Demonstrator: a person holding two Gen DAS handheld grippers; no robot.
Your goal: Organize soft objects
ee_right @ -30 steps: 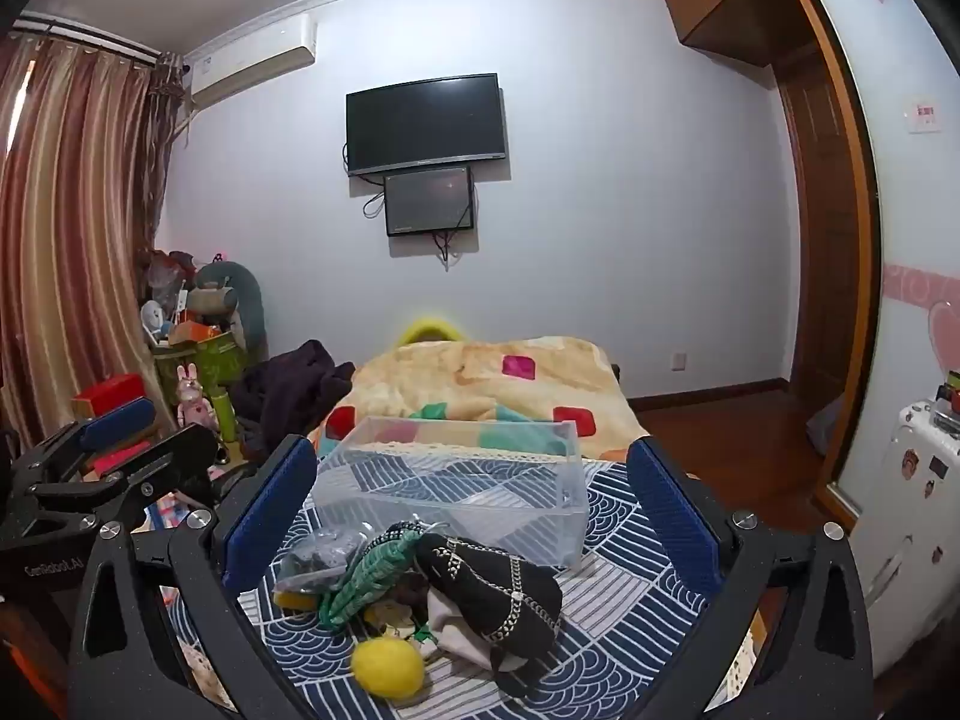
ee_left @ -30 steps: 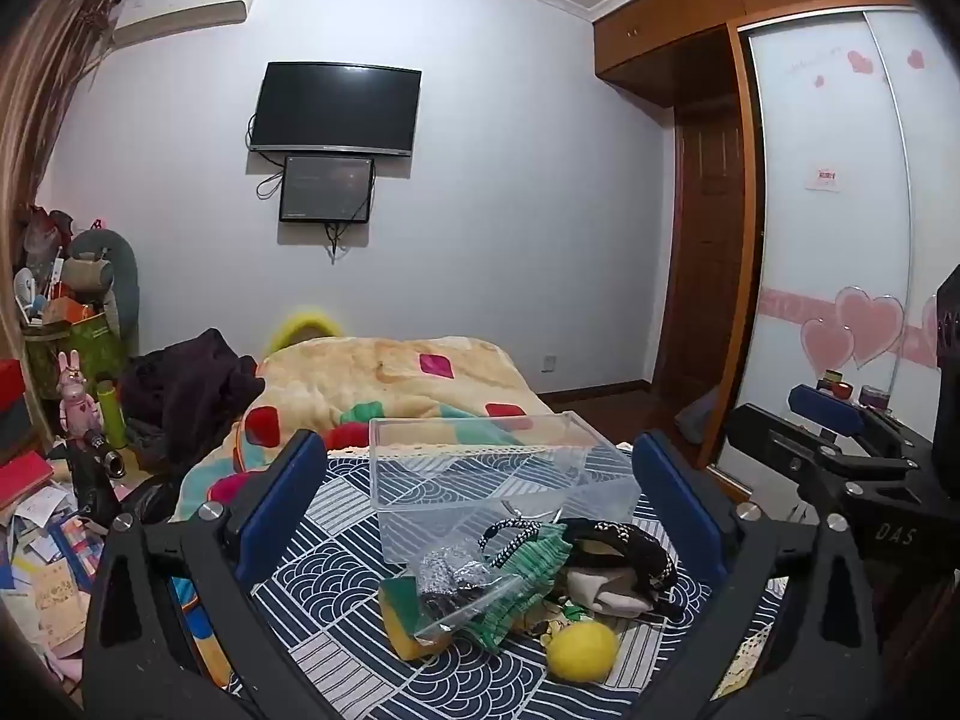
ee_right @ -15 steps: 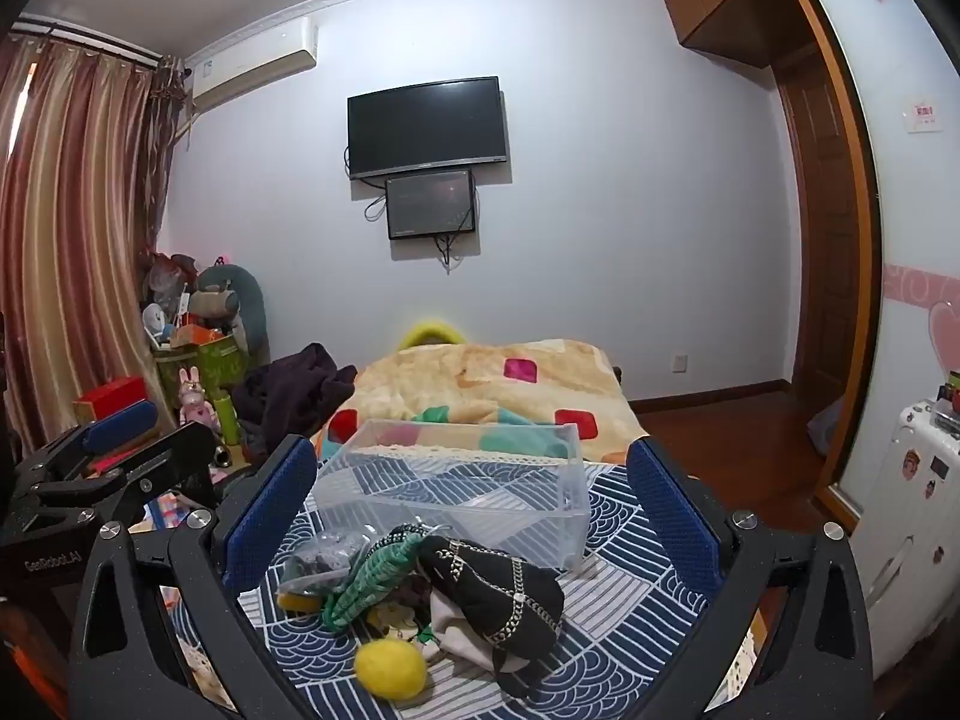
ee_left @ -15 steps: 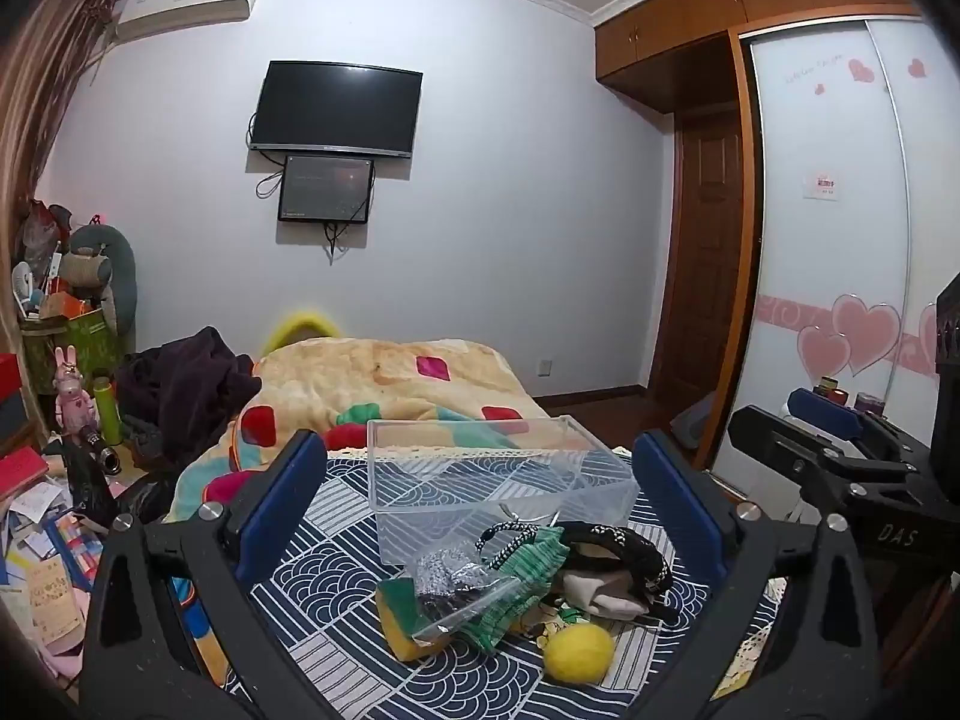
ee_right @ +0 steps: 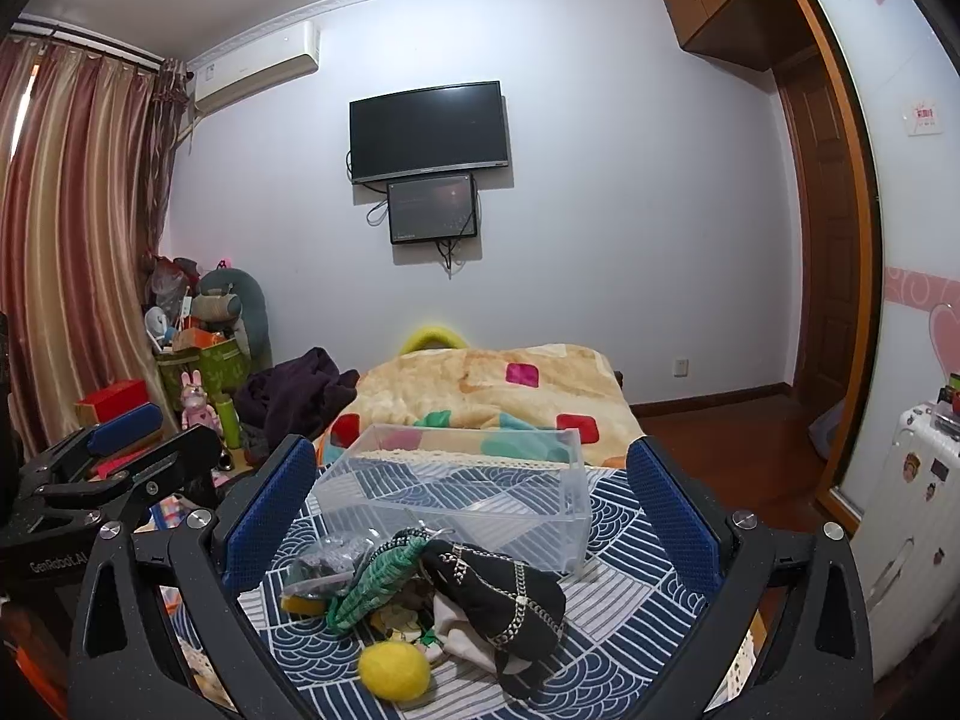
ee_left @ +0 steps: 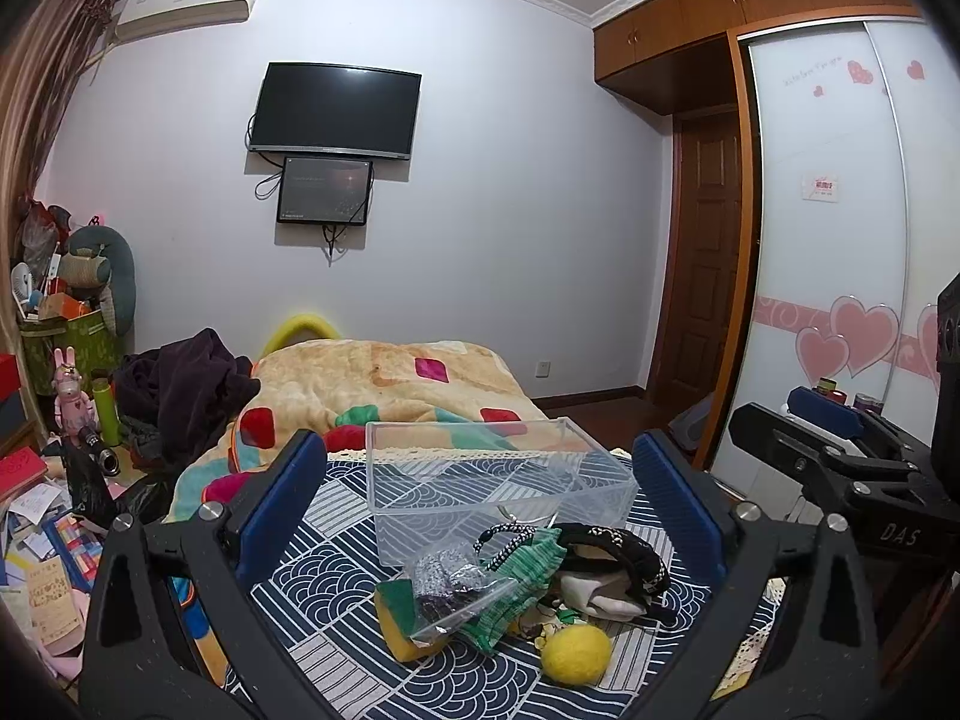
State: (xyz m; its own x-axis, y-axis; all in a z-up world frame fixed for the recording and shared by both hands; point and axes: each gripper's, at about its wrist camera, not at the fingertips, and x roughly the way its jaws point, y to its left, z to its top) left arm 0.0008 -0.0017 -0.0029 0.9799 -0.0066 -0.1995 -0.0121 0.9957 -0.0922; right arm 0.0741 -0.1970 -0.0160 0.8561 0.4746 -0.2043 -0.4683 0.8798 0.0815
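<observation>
The left claw point(ee_left: 480, 516) stands wide open with nothing between its blue pads point(ee_left: 282, 498); it hovers at the lower middle of its frame, above the near end of the table. The right claw point(ee_right: 474, 516) is equally wide open and holds nothing, framing the same spot from a little further right. Each claw shows at the edge of the other's view, well apart.

Between the pads, low in both frames, lies the pile point(ee_left: 528, 582) of soft things on the patterned cloth point(ee_left: 336, 594): a clear bag point(ee_left: 456, 588) with something dark inside on the left, a green knit piece point(ee_left: 522, 576) against it, a black pouch with chain trim point(ee_right: 498, 594) on the right over something pale, and a yellow ball point(ee_left: 576, 654) nearest the camera, just beside the heap. A yellow-green sponge point(ee_left: 396, 612) sits under the bag.

Just behind the pile, at frame centre, stands the clear bin point(ee_left: 492, 480). It looks empty, apart from a faint curved shape at its floor that I cannot make out.

So, by my reading, the sorting has not begun: everything soft is outside the bin, and each piece remains to be picked up and put in.
</observation>
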